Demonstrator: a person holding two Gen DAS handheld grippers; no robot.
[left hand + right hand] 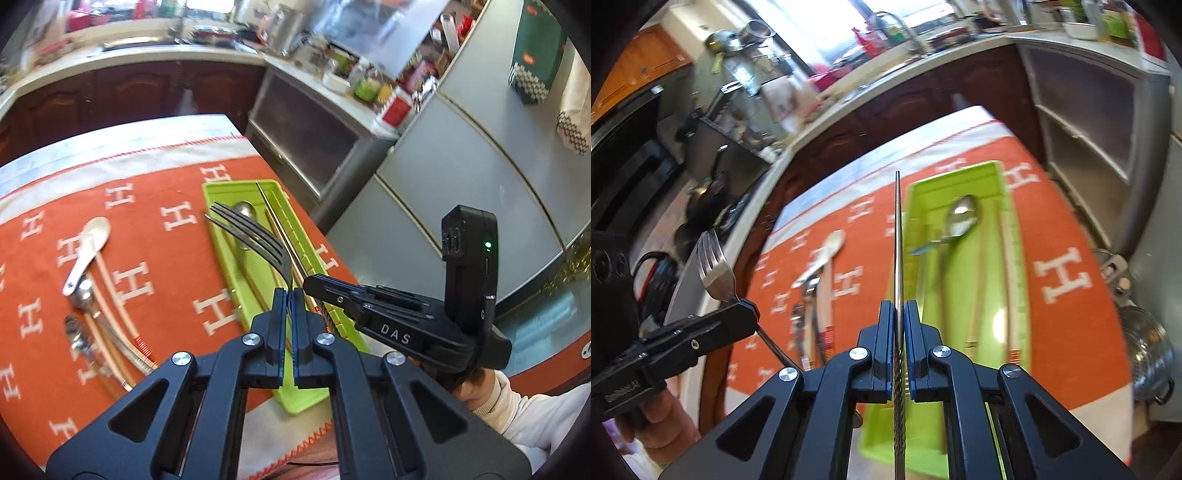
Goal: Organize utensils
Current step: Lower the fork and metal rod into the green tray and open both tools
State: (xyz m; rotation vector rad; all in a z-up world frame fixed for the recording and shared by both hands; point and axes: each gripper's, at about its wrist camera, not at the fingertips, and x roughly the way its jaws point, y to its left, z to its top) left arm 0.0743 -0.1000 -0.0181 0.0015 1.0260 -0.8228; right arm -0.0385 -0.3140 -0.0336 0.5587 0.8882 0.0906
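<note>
Here, both grippers hang above the orange cloth (pixel 159 258), each clamped on one utensil. The left gripper (pixel 290 295) has its jaws pressed together on a fork (pixel 255 236), pinching it by the neck just below the tines, which point away from the camera over the green tray (pixel 221 199). The right gripper (pixel 900 306) is closed on a knife (pixel 898 236) — seen edge-on as a thin dark line, its textured handle running back between the pads.

The tray lies on the cloth near the table's right edge. In it rest a metal spoon (pixel 962 216), bowl toward the far end, and a pair of pale chopsticks (pixel 1006 266) along the right-hand side.

To the left of the tray, on the bare cloth, lies a loose cluster — a white spoon (pixel 88 247), a metal spoon just below it (pixel 83 295), a second metal spoon (pixel 74 332) and pale chopsticks (pixel 110 288) with banded ends.

In the right wrist view the left gripper shows at the lower left, with the fork's tines pointing up and a hand (pixel 661 421) below it.
</note>
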